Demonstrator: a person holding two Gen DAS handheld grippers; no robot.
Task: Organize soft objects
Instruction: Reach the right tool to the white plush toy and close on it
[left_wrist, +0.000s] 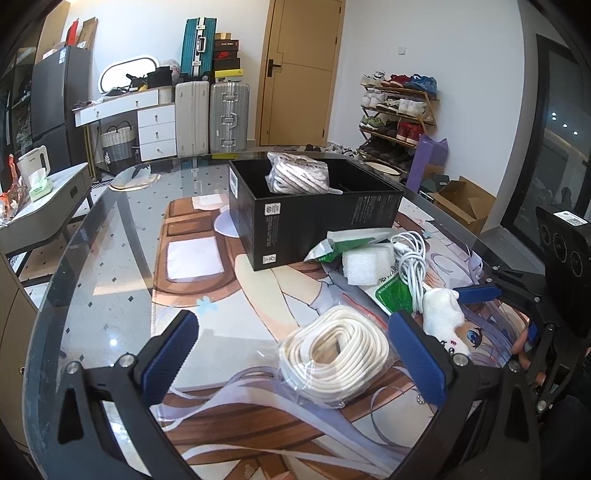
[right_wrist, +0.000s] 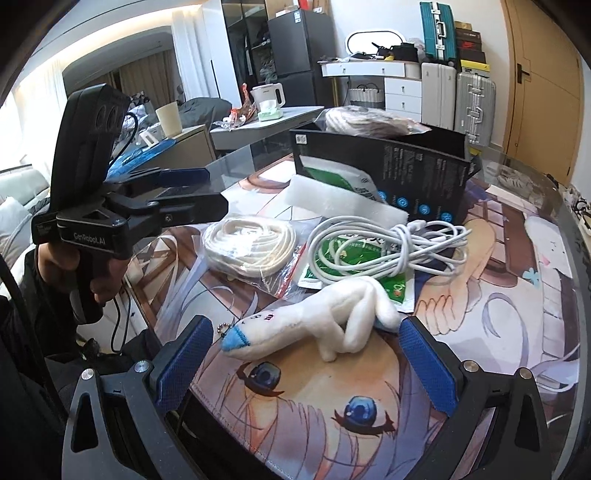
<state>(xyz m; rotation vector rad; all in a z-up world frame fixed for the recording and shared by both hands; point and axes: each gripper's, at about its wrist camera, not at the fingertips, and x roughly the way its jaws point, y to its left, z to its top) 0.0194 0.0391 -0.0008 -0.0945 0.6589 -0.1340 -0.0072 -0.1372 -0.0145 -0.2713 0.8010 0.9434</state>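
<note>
between blue claw pads (right_wrist: 184, 363), fuzzy plush (right_wrist: 321, 317)

- You are in a lived-in home, at a glass table (left_wrist: 92, 266).
- Beyond the table: wooden door (left_wrist: 299, 70), stacked suitcases (left_wrist: 212, 114), white drawer desk (left_wrist: 147, 122).
- Right of the door: loaded shoe rack (left_wrist: 397, 110).
- Left of the desk: dark fridge (left_wrist: 59, 99).

A round glass table (left_wrist: 92, 280) carries a printed anime mat (left_wrist: 221, 295); on it rest a black box (left_wrist: 314, 218), bagged rope coil (left_wrist: 332, 354), white cable (left_wrist: 410, 266), foam block (left_wrist: 365, 264), plush toy (right_wrist: 321, 321) and what seem green packets (left_wrist: 393, 295).
</note>
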